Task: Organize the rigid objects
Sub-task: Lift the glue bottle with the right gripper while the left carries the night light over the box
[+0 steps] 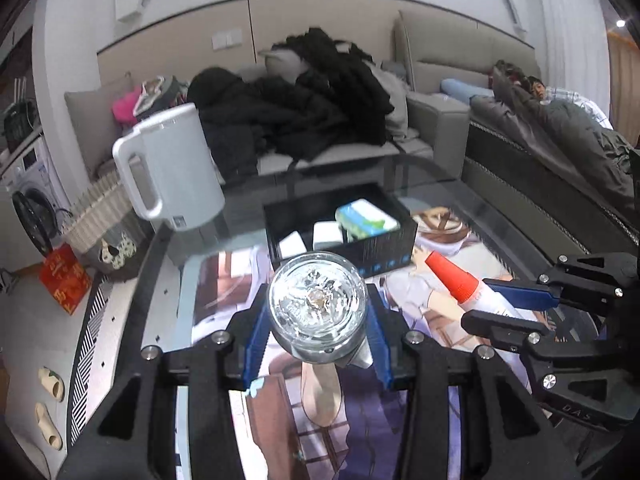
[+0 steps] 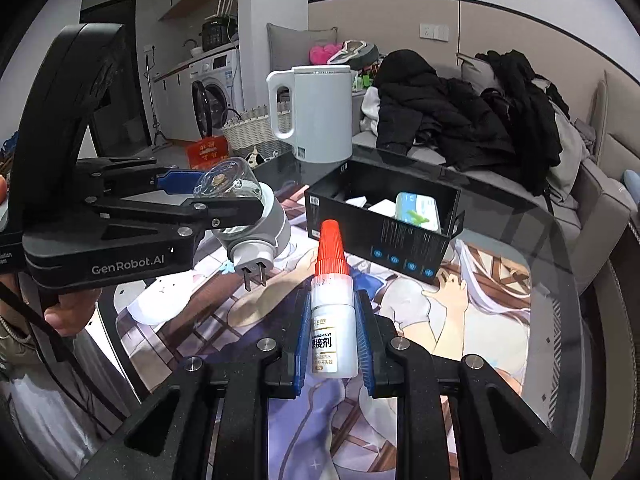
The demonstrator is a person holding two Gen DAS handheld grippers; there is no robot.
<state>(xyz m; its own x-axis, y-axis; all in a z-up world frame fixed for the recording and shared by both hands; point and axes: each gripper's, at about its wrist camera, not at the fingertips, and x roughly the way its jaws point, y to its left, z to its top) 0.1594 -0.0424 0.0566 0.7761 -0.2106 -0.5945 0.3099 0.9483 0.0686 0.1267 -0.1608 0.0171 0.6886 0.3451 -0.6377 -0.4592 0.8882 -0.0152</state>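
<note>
Above the glass-topped table [image 2: 560, 248] with its printed mat: left gripper [image 1: 318, 320], jaws narrowed onto a clear-domed grey plug-in device [image 2: 248, 216], lifted clear, prongs hanging free. Right gripper [image 2: 334, 340], jaws nearly closed on a white glue bottle with red conical cap [image 2: 332, 304]. Open black box [image 2: 384, 216] just beyond; its contents are partly hidden by the walls.

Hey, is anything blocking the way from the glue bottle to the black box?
Nothing visible does. The right gripper holds the glue bottle above the table mat, and the open black box lies just beyond it with bare mat between.
</note>
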